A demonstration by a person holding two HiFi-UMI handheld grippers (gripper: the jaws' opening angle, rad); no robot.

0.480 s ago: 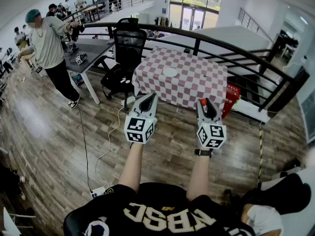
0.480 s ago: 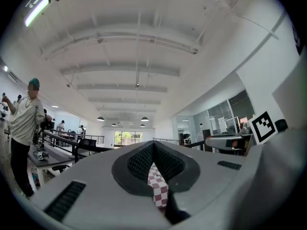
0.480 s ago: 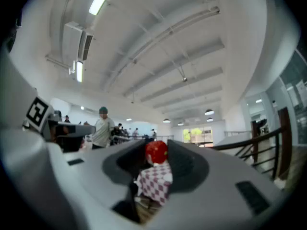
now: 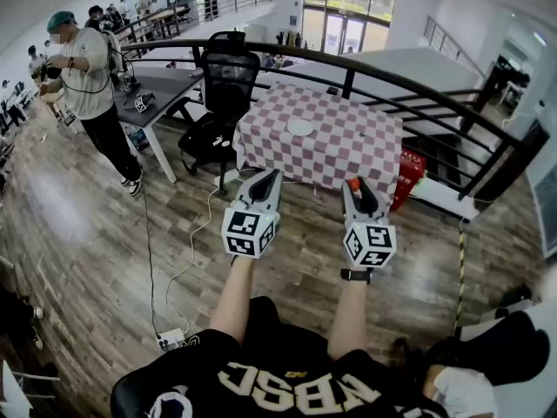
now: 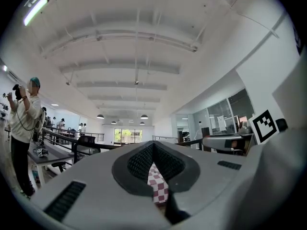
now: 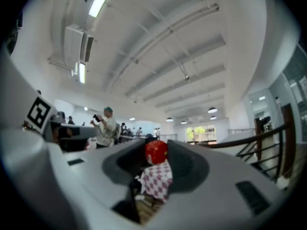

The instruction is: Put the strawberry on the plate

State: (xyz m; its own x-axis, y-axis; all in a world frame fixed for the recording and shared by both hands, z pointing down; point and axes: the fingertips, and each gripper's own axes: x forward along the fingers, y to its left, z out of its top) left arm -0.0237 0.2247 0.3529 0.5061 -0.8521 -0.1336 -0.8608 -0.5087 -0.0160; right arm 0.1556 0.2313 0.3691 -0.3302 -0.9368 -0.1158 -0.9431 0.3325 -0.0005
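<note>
In the right gripper view a red strawberry [image 6: 156, 151] sits between the tips of my right gripper [image 6: 157, 153], whose pads press on it. The head view shows it as a small red spot [image 4: 352, 182] at that gripper's tip [image 4: 352, 185]. A white plate [image 4: 300, 127] lies on the table with the red-and-white checked cloth [image 4: 348, 151], ahead of and beyond both grippers. My left gripper [image 4: 273, 175] is held at the same height, left of the right one. Its jaws [image 5: 153, 146] meet at the tips with nothing between them.
A black office chair [image 4: 227, 78] stands left of the table, with a grey desk [image 4: 157, 85] beside it. A black railing [image 4: 418, 90] runs behind the table and a red box [image 4: 409, 169] stands at its right. A person in a green cap [image 4: 87, 77] stands far left. A cable [image 4: 187, 242] crosses the wooden floor.
Both grippers have shifted a little, the right one leftwards. The strawberry's red tip now shows in the head view. The person in the green cap has turned.
</note>
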